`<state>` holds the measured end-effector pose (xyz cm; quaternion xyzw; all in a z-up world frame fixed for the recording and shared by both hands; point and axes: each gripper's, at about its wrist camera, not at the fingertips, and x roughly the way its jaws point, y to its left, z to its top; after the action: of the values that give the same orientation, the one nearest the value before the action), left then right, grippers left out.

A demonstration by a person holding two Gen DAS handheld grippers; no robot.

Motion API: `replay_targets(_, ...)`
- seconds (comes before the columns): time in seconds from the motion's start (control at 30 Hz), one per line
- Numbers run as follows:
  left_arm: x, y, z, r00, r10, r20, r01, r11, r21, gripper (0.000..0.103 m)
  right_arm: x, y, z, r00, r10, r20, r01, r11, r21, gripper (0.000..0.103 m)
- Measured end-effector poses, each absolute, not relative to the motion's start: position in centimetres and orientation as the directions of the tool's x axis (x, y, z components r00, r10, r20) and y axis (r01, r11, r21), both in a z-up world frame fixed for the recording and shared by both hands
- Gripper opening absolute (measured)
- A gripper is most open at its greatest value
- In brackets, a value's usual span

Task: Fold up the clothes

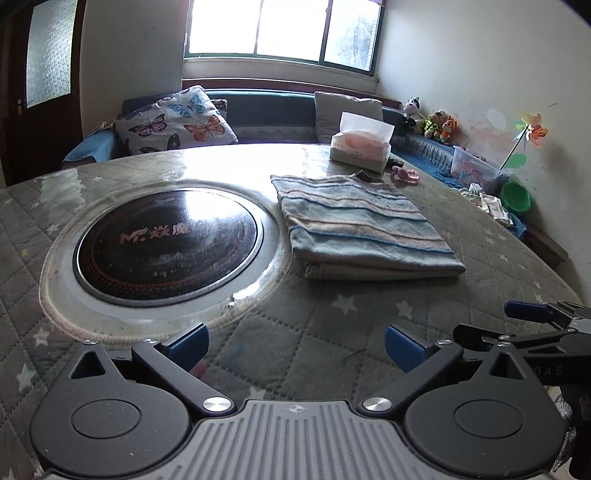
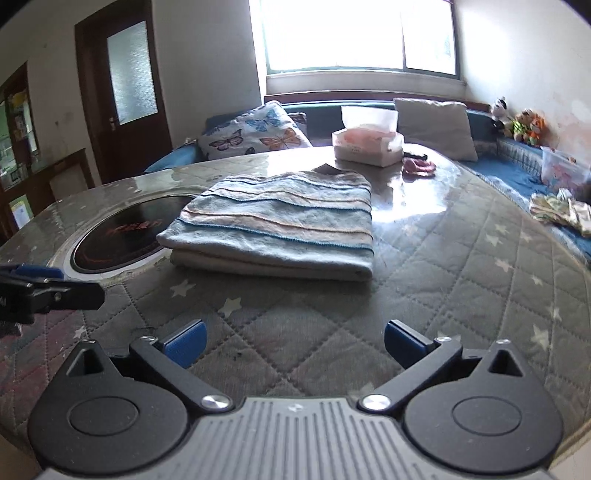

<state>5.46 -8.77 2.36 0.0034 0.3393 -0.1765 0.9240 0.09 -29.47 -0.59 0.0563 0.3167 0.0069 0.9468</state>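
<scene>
While both tools hover low over the quilted table cover (image 1: 332, 325), nothing sits between their blue pads. At the bottom centre of the left wrist view, the left gripper (image 1: 296, 345) has its jaws spread wide apart and released, with only star-patterned fabric showing in the gap. At the bottom centre of the right wrist view, the right gripper (image 2: 294, 341) is likewise spread wide and grasps nothing.

The task's thing, a striped garment (image 1: 360, 225), lies folded into a neat rectangle on the table, right of centre in the left wrist view and just beside the round black cooktop (image 1: 166, 247) set into the table. In the right wrist view the same folded piece sits at the centre of the frame, its left corner overlapping the cooktop's rim. It lies well apart from both tools.

Toward the upper right of the left wrist view, a tissue box (image 1: 360, 147) stands on the glossy far part of the table, with a small pink item (image 1: 406, 174) near it. A butterfly-print pillow (image 1: 175, 120) rests on the blue bench at upper left, under the bright window (image 1: 284, 27). Plush toys (image 1: 430, 120) sit along the bench at upper right, and a green bowl (image 1: 516, 196) is at the right edge.
</scene>
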Motion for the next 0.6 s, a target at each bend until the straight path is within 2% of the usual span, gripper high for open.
replay_targets(0.6, 4.1, -8.7, 2.0, 0.717, -0.289, -0.634, 0.307, 0.948, -0.085, 0.103, -0.9, -28.2, -1.1, 0.768, -0.034, -0.640, 0.083, 0.996, 0.046, 0.103)
